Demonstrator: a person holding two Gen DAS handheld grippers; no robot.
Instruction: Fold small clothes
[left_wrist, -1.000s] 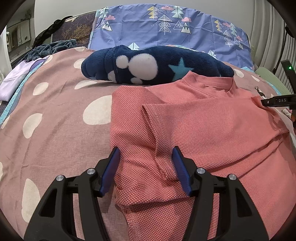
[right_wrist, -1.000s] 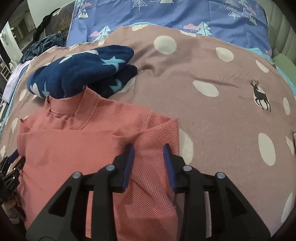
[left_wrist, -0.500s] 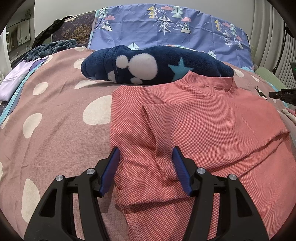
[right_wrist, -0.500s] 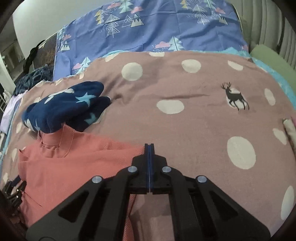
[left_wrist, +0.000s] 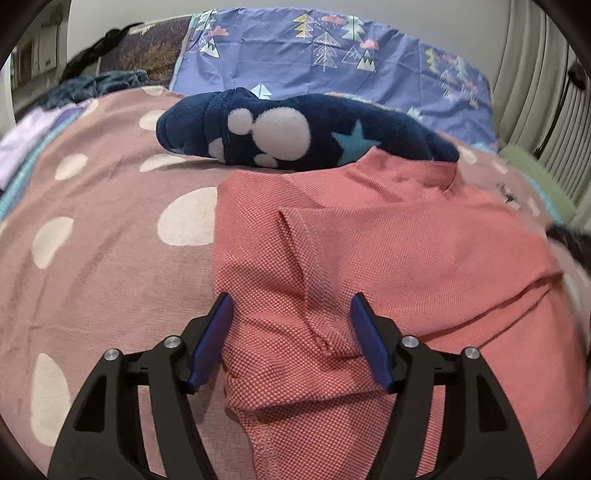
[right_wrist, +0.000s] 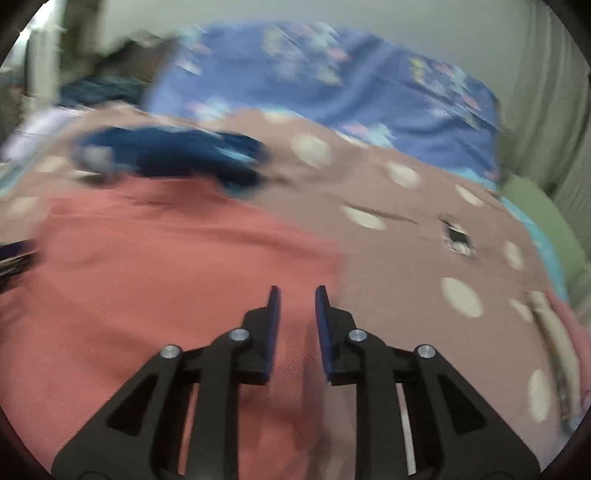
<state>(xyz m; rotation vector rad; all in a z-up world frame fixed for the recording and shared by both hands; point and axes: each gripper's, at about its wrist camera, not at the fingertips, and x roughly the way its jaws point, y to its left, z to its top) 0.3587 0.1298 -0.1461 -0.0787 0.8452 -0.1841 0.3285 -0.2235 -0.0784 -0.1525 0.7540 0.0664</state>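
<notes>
A small coral-red shirt (left_wrist: 388, 258) lies flat on the bed, its left sleeve folded inward over the body. My left gripper (left_wrist: 291, 314) is open and rests low over the shirt's left edge, its blue pads either side of the folded sleeve's lower part. The right wrist view is motion-blurred. There the shirt (right_wrist: 166, 266) fills the left half, and my right gripper (right_wrist: 297, 295) is open a little and empty above the shirt's right edge. The right gripper shows as a dark blur at the right edge of the left wrist view (left_wrist: 569, 240).
A folded navy fleece garment (left_wrist: 295, 136) with white spots and a teal star lies just beyond the shirt's collar. The bed has a pink-brown spotted cover (left_wrist: 110, 258) and a blue tree-print pillow (left_wrist: 332, 55) at the back. A lilac cloth (left_wrist: 22, 144) lies far left.
My right gripper shut half a second ago and has now opened a little. It has swung quickly, so its view shifted and blurred. My left gripper has hardly moved.
</notes>
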